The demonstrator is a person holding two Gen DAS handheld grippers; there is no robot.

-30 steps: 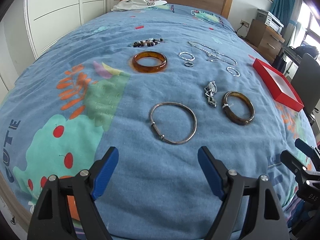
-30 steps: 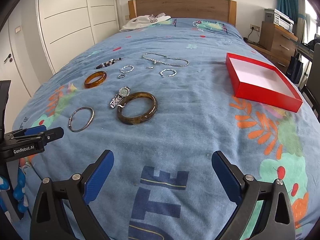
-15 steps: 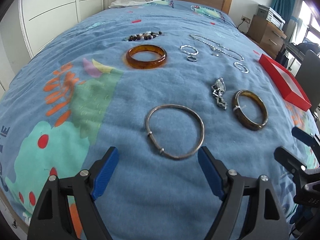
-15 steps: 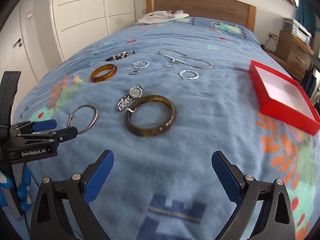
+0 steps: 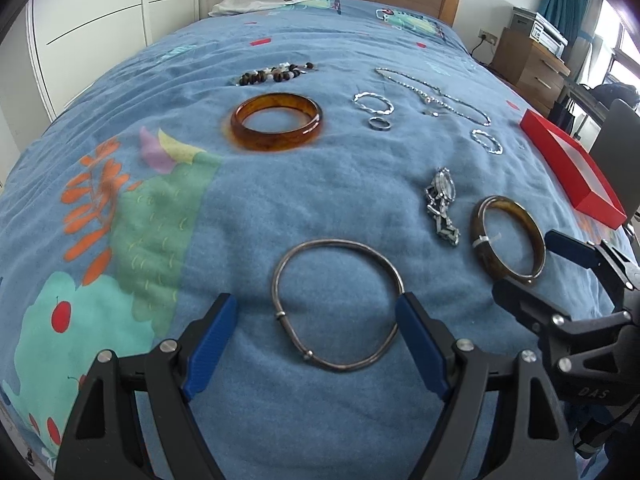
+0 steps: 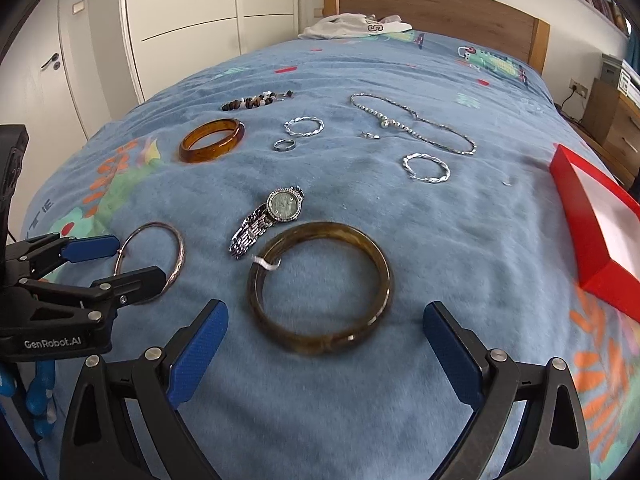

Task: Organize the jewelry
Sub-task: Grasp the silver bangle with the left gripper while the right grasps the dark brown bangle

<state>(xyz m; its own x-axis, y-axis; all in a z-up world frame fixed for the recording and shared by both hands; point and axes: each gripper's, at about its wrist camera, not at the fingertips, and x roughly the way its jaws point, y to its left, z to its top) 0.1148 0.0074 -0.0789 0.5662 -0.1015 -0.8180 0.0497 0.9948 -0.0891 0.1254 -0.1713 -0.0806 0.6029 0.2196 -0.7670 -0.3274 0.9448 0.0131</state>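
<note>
Jewelry lies spread on a blue bedspread. My left gripper [image 5: 316, 316] is open, its jaws on either side of a thin silver bangle [image 5: 280, 276], low over it. My right gripper [image 6: 326, 326] is open around the near edge of a dark brown bangle [image 6: 380, 264]. A silver watch [image 6: 276, 210] lies just beyond it. Farther off lie an amber bangle [image 5: 276, 122], a bead bracelet [image 5: 276, 73], two twisted silver hoops [image 6: 305, 125] [image 6: 426, 168], a small ring [image 6: 285, 144] and a silver necklace [image 6: 416, 124]. An open red box [image 6: 588, 216] sits at the right.
White clothing [image 6: 356, 26] lies by the wooden headboard [image 6: 440, 4]. White wardrobe doors [image 6: 180, 20] stand to the left. A wooden drawer unit [image 5: 528, 64] and a dark chair [image 5: 620, 128] stand to the right of the bed.
Both grippers have moved forward and down toward the bed. The silver bangle now lies between the left jaws and the brown bangle reaches between the right jaws.
</note>
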